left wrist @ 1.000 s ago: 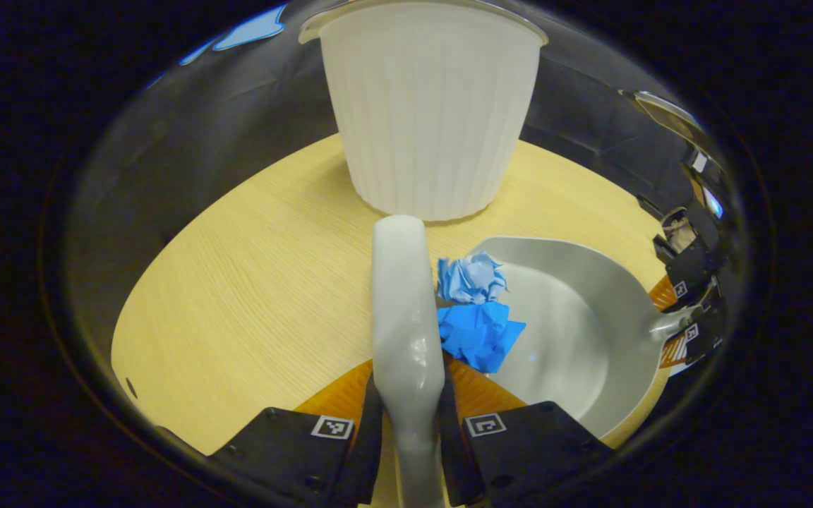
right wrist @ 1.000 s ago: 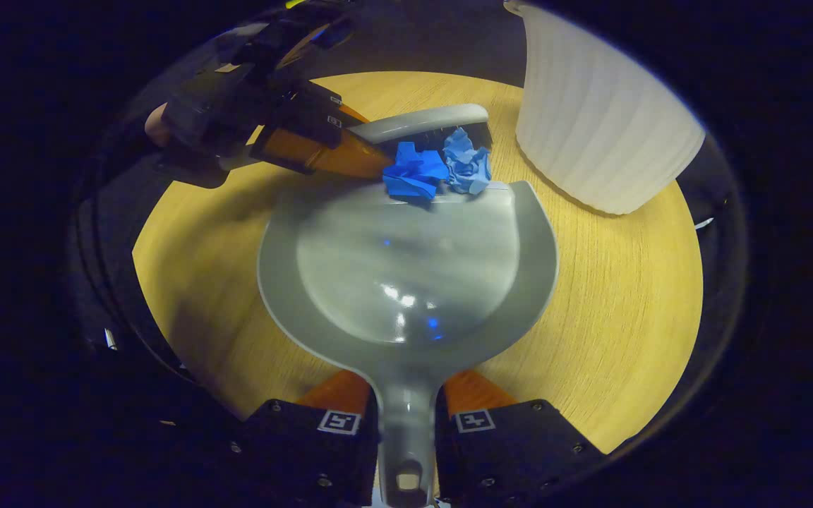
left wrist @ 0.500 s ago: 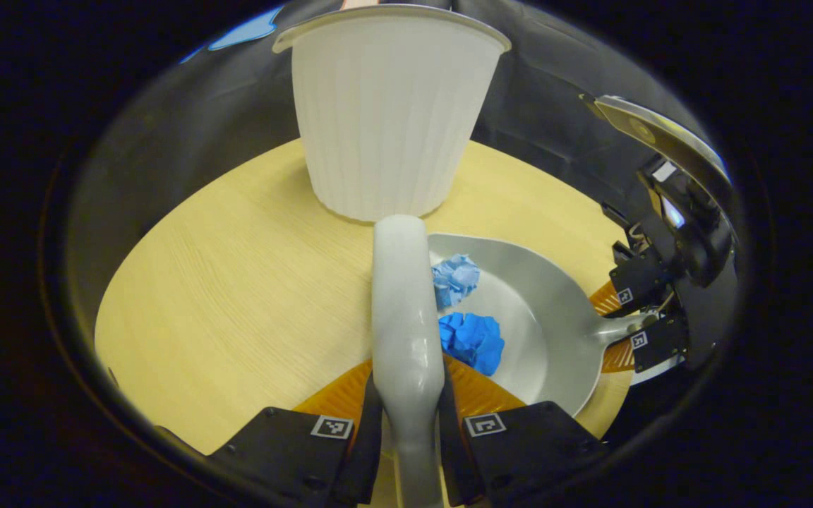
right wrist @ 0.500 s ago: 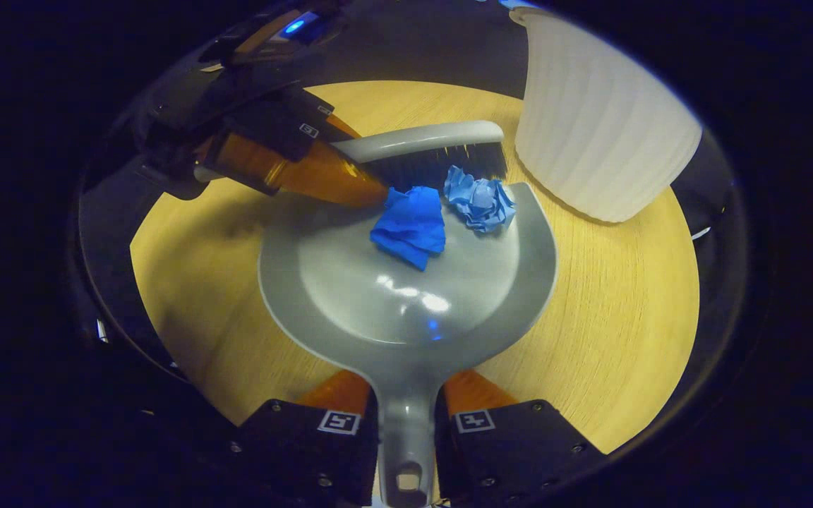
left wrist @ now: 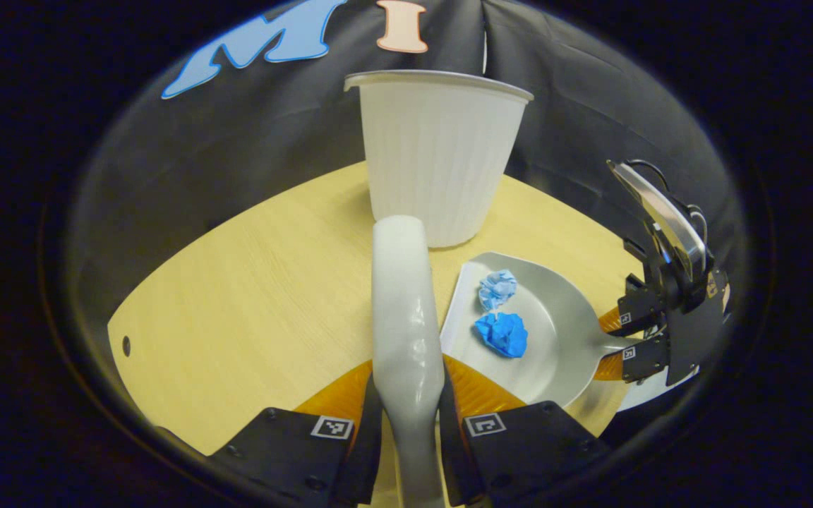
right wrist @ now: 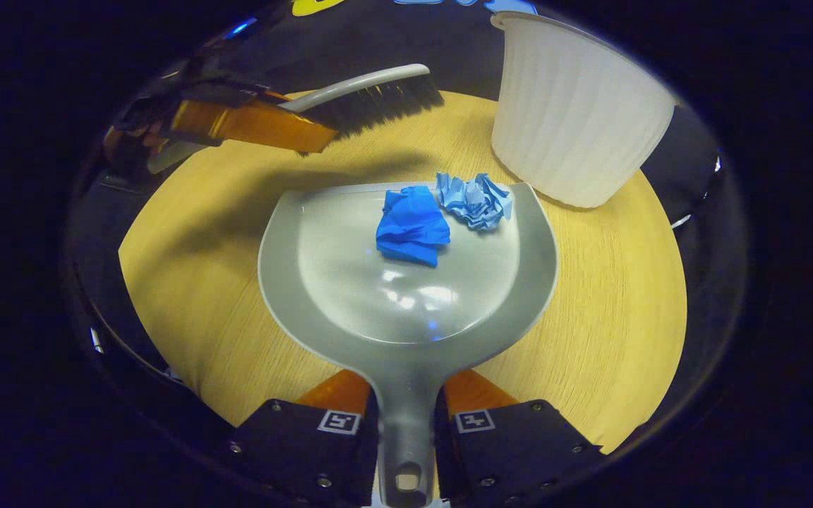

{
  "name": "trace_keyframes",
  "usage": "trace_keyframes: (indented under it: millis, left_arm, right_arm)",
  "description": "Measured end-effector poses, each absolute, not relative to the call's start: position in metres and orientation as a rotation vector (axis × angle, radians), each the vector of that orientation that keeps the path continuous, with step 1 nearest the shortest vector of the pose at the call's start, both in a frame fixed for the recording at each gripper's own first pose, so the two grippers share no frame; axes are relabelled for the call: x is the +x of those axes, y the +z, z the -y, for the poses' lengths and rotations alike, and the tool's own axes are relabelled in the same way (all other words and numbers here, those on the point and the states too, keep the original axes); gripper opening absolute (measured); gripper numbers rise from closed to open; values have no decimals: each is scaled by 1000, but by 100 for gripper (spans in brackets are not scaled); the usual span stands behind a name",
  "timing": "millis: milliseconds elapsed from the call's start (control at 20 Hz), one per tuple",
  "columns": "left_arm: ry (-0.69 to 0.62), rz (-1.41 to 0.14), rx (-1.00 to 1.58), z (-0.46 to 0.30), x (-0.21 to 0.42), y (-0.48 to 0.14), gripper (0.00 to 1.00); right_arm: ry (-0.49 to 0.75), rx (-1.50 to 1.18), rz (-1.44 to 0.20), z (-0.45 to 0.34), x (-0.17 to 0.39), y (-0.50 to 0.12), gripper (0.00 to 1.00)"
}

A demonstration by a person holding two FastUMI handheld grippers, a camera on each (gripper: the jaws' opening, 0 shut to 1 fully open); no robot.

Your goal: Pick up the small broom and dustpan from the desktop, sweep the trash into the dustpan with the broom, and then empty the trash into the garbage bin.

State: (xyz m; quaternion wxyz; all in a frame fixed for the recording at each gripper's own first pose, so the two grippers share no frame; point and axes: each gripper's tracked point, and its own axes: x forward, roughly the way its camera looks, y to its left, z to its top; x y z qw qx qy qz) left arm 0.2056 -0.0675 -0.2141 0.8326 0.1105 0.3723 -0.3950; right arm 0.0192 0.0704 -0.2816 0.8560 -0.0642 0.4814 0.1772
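In the left gripper view, my left gripper (left wrist: 406, 386) is shut on the grey small broom (left wrist: 402, 310), which points ahead above the table. To its right, the grey dustpan (left wrist: 563, 342) lies on the table, with a dark blue paper ball (left wrist: 504, 334) and a light blue paper ball (left wrist: 497, 288) in it. In the right gripper view, my right gripper (right wrist: 406, 396) is shut on the dustpan's handle, and the pan (right wrist: 392, 303) spreads out in front. Both balls (right wrist: 412, 224) (right wrist: 474, 200) sit near its front lip. The broom (right wrist: 371, 95) hangs raised beyond the pan, bristles down.
A white ribbed garbage bin (left wrist: 440, 152) stands upright on the round wooden table (left wrist: 251, 296), just beyond the dustpan; it appears at the upper right (right wrist: 576, 120) in the right gripper view. Bare tabletop (right wrist: 604, 303) lies right of the pan. The black cloth wall stands behind.
The broom pushed both paper balls over the lip into the dustpan, then lifted off and drew back from the pan and the bin. The dustpan has stayed on the table.
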Motion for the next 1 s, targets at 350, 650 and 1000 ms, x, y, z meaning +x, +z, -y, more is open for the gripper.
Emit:
trace_keyframes:
  millis: [350,650,1000]
  left_arm:
    - [-663,-762,129,-7,218,-228,44]
    - [-497,-766,77,-108,223,-232,44]
    - [-357,-810,-15,-182,192,-242,43]
  right_arm:
    - [314,-111,-973,-82,20,-277,34]
    - [331,-53,-928,-87,25,-284,34]
    - [414,1,-897,-86,27,-281,34]
